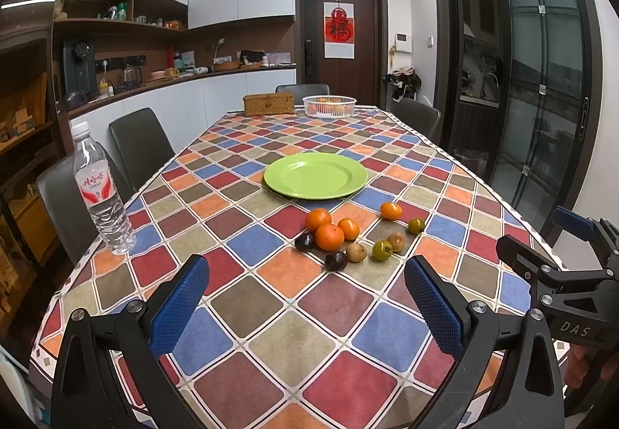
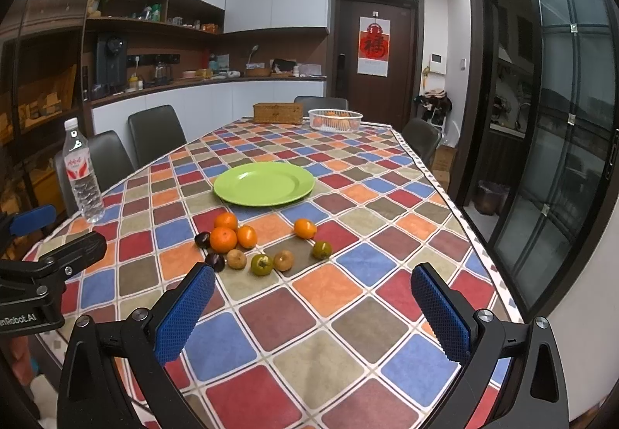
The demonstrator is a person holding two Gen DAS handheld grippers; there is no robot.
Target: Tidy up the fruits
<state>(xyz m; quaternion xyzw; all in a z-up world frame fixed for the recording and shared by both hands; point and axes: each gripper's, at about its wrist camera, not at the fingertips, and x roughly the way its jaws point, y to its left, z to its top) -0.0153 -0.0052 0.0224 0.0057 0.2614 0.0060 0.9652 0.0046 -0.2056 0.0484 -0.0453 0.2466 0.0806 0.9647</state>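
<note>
Both the left hand-held gripper [image 1: 305, 301] and the right hand-held gripper [image 2: 313, 307] hover with jaws spread wide, holding nothing. The loose cluster of small orange, green, brown and dark purple fruits [image 1: 350, 231] lies on the checkered-cloth table [image 1: 271, 313] — just in front of the round green plastic plate [image 1: 315, 175].

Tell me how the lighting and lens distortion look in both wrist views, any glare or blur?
Left wrist view: strong fisheye bending of the table edge and glass door, dark corner vignette, ceiling light glare at top; fruits sharp with soft shadows. Right wrist view: same curvature, bright ceiling strip, green plate evenly lit, no motion blur.
</note>
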